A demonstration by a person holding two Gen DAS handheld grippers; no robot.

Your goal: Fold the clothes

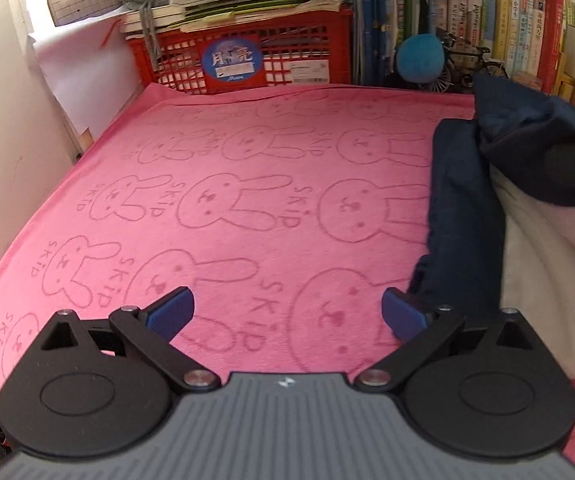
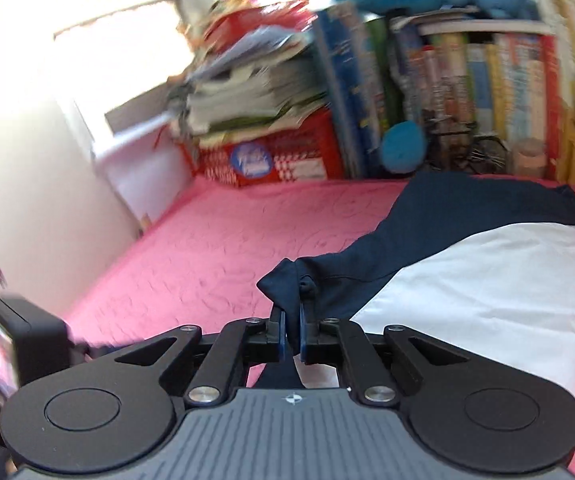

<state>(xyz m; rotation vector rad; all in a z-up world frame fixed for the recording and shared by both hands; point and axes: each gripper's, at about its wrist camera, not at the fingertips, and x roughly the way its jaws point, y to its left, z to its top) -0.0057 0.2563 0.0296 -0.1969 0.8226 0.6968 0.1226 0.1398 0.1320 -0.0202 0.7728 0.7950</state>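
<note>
The garment (image 2: 467, 280), a navy and white piece of clothing, lies on the right part of the pink towel (image 1: 227, 208) that covers the table, and one navy part of it is lifted from the surface. The right gripper (image 2: 292, 330) has its two fingers pressed together on a bunched navy corner (image 2: 287, 280) of the garment, so this corner hangs from the tongs while the white body rests on the towel. The left gripper (image 1: 287, 312) hovers low over the bare towel with its fingers wide apart and nothing between them — its right finger is just beside the navy edge (image 1: 459, 216) but I cannot tell if it touches. The cloth looks soft, light and limp: it makes wrinkles and hangs down where it is not supported, so it will not keep a shape alone. In my judgement it is better to take it at a seam or hem, where several layers give the fingers more to bite, and to hold two points — one grip lets the rest drag and twist.
</note>
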